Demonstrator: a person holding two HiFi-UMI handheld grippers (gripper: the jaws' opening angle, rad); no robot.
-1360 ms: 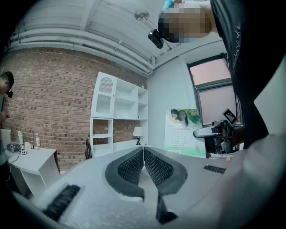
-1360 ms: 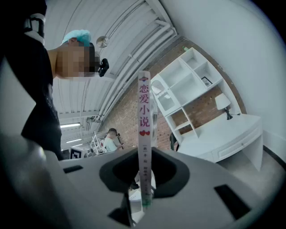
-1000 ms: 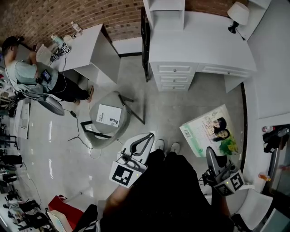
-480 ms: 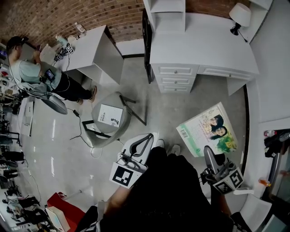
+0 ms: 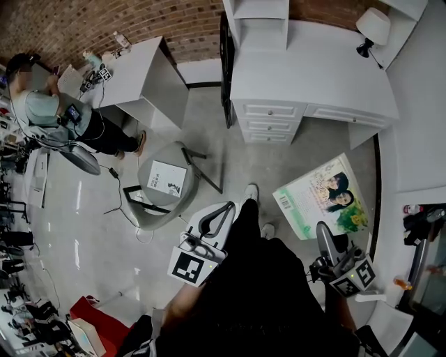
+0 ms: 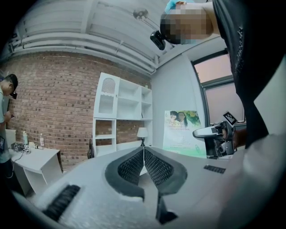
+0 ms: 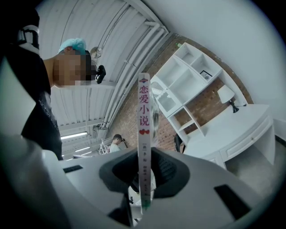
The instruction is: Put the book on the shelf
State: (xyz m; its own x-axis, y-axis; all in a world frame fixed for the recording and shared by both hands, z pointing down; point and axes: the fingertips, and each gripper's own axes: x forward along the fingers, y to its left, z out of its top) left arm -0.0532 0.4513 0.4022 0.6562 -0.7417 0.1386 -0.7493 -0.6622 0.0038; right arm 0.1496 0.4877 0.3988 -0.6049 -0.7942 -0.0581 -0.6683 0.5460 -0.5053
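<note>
Two white things fill the far side of the room: a wide surface (image 5: 313, 70) with drawers, and a tall shelf (image 5: 254, 21) that stands on its far left end against the brick wall. Grey floor (image 5: 202, 118) lies in front of them. More to the left stands another white surface (image 5: 136, 70), and a person (image 5: 49, 115) in a cap is busy beside it. A grey chair (image 5: 157, 202) stands on the floor, nearer to us, with a white paper thing (image 5: 167, 178) lying on its seat.

On the right, the book (image 5: 320, 199) is up in the air over the floor, on the near side of the drawers and well apart from the shelf. Its green cover has two people on it. The right hand-held gripper (image 5: 324, 233) has the book's thin edge pinched tight between its jaws, and red writing runs along that edge.

The left hand-held gripper (image 5: 226, 209) is held out near the chair. Its jaws are pressed together with nothing in them.

A small lamp (image 5: 369, 26) with a white shade stands at the far right corner of the wide surface.
</note>
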